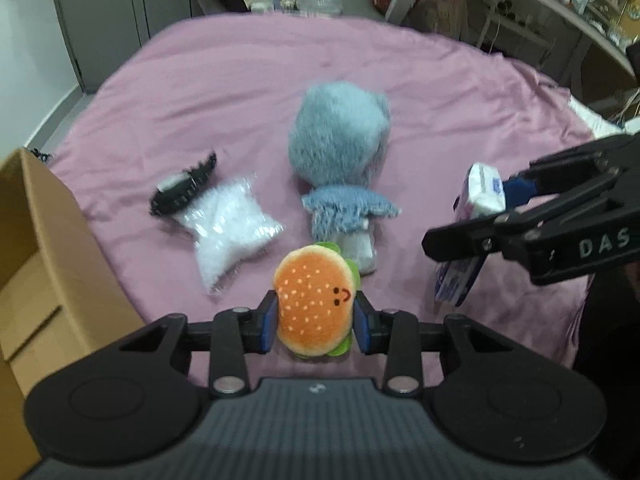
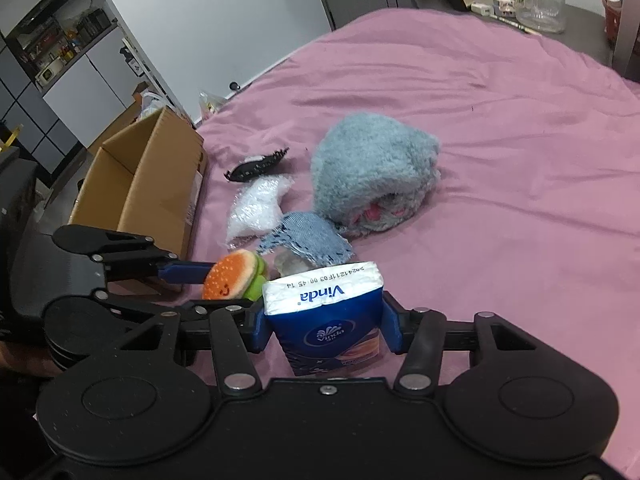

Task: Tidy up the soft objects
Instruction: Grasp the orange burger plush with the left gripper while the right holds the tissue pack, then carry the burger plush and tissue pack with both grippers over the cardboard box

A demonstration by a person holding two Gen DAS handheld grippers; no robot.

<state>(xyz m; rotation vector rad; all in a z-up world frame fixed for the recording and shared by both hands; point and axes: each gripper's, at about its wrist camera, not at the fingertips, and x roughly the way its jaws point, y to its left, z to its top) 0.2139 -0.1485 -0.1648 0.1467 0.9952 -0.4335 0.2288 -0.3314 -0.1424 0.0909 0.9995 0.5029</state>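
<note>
A small plush burger point(image 1: 312, 300) with an orange bun and a tiny face sits between the blue pads of my left gripper point(image 1: 316, 318), which is shut on it just above the pink sheet point(image 1: 460, 100). In the right wrist view the same burger point(image 2: 234, 274) shows at the left. My right gripper point(image 2: 324, 322) is shut on a blue and white Vinda tissue pack point(image 2: 332, 308), held upright; the tissue pack point(image 1: 486, 190) also appears at the right of the left wrist view. A fluffy grey-blue plush toy point(image 1: 340, 136) lies on the bed beyond both grippers.
An open cardboard box point(image 2: 160, 168) stands at the bed's left edge, its flap point(image 1: 36, 240) close to my left gripper. A clear bag of white filling point(image 1: 228, 224) and a black toothed item point(image 1: 184, 188) lie between box and plush. Shelves and glassware stand past the bed.
</note>
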